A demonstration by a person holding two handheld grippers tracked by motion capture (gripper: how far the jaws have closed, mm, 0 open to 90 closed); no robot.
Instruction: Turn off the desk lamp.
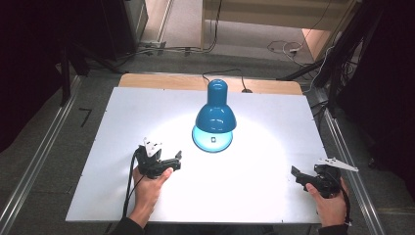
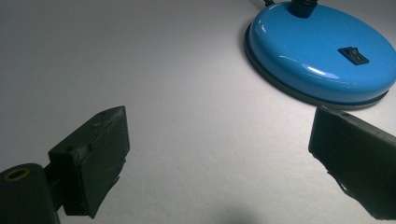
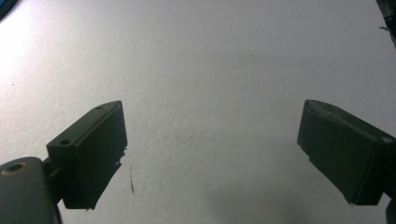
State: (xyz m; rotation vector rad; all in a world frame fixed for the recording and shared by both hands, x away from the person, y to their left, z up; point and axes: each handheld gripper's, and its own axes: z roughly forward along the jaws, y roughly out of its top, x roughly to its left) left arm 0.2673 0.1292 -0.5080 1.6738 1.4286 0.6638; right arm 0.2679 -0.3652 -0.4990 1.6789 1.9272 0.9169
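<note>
A blue desk lamp [image 1: 215, 112] stands lit near the middle of the white table [image 1: 264, 122], its shade bent down over its round blue base [image 1: 211, 141]. The base [image 2: 317, 56] carries a black rocker switch [image 2: 353, 55]. My left gripper [image 1: 176, 160] rests low on the table just left of the base, open, nothing between its jaws. In the left gripper view, the left gripper [image 2: 219, 123] has the base just beyond its right jaw. My right gripper [image 1: 296, 173] sits open near the table's front right corner, and between its jaws [image 3: 210, 114] lies only bare table.
The lamp's cord [image 1: 222, 73] runs off the table's back edge to the floor. Metal rails [image 1: 41, 152] flank the table on both sides. A small dark mark [image 3: 131, 179] lies on the table near the right gripper. A bright pool of light surrounds the lamp base.
</note>
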